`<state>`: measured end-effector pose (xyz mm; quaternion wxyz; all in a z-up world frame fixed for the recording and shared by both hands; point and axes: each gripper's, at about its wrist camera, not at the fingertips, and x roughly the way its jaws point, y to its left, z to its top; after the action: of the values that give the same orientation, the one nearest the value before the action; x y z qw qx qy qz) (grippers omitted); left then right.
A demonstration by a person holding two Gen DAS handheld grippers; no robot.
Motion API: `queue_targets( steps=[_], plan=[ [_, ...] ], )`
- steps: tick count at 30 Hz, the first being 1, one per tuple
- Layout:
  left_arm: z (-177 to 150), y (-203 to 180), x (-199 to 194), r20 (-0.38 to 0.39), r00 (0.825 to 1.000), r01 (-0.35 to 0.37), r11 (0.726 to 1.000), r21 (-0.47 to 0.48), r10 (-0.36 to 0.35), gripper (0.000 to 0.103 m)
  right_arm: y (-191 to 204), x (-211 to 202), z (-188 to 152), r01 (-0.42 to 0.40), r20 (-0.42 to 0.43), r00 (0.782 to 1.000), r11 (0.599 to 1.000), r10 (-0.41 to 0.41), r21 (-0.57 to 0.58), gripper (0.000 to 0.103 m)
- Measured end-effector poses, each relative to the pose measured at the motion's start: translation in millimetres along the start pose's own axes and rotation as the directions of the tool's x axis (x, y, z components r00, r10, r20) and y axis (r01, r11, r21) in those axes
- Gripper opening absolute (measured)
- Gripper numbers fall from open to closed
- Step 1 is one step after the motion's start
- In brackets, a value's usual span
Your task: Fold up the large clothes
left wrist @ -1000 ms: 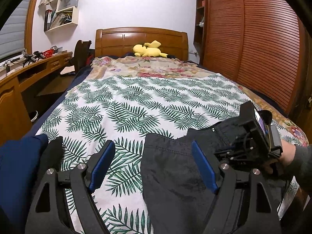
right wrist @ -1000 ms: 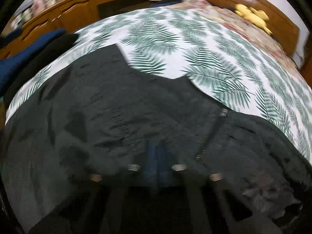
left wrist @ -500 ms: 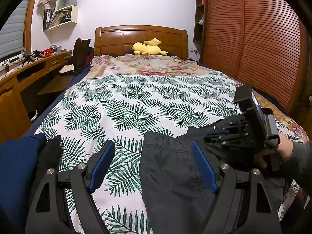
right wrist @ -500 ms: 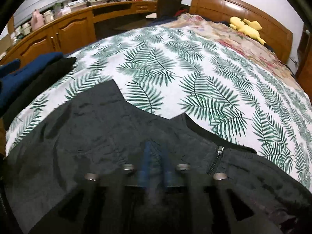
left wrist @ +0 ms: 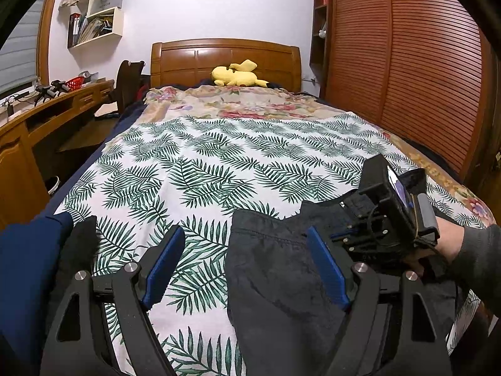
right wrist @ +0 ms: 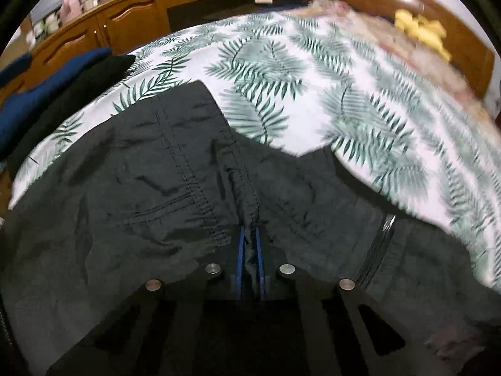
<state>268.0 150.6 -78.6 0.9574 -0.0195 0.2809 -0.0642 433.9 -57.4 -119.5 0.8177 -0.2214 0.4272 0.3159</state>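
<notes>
Right fingers (right wrist: 249,250) pinch the dark trousers' (right wrist: 175,169) seam; left fingers (left wrist: 247,266) gape over their edge.

I see open bed (left wrist: 219,163) ahead; folded clothes (left wrist: 28,266) block left, wardrobe (left wrist: 407,72) hems right.

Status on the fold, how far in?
Early. Done: dark trousers are spread on the leaf-print sheet; no fold visible yet. In hand: right claw is shut on a pinch of the trousers' fabric; left claw is open, gripping nothing. Left: all folds, and possibly the blue and black clothes beside them.
</notes>
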Motion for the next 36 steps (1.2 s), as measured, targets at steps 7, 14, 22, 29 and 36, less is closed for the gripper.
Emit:
queue_targets(
  steps=[7,14,22,29,36],
  plan=[
    [-1.1,-3.2,0.7,-0.005,1.0,0.011,1.0,0.01,-0.011,0.081,1.6,-0.8,31.1,0.07,0.121,0.99,0.997,-0.074,0.04,0.005],
    [-1.3,-5.0,8.8,-0.016,0.999,0.037,0.999,-0.001,-0.037,0.081,-3.7,11.5,42.2,0.118,0.087,0.988,0.987,-0.128,0.11,0.026],
    [-5.4,-32.8,23.6,-0.037,0.993,0.112,0.993,0.019,-0.112,0.081,-62.1,-56.7,17.4,0.186,0.118,0.97,0.958,-0.215,0.218,0.054],
    [-14.5,-67.4,43.7,-0.063,0.981,0.188,0.981,0.048,-0.185,0.081,-131.6,-95.2,-52.1,0.288,0.043,0.946,0.893,-0.322,0.346,0.054],
    [-25.7,-91.9,64.6,-0.097,0.976,0.202,0.976,0.079,-0.194,0.081,-166.7,-78.7,-108.9,0.34,-0.045,0.934,0.845,-0.353,0.414,0.054]
  ],
)
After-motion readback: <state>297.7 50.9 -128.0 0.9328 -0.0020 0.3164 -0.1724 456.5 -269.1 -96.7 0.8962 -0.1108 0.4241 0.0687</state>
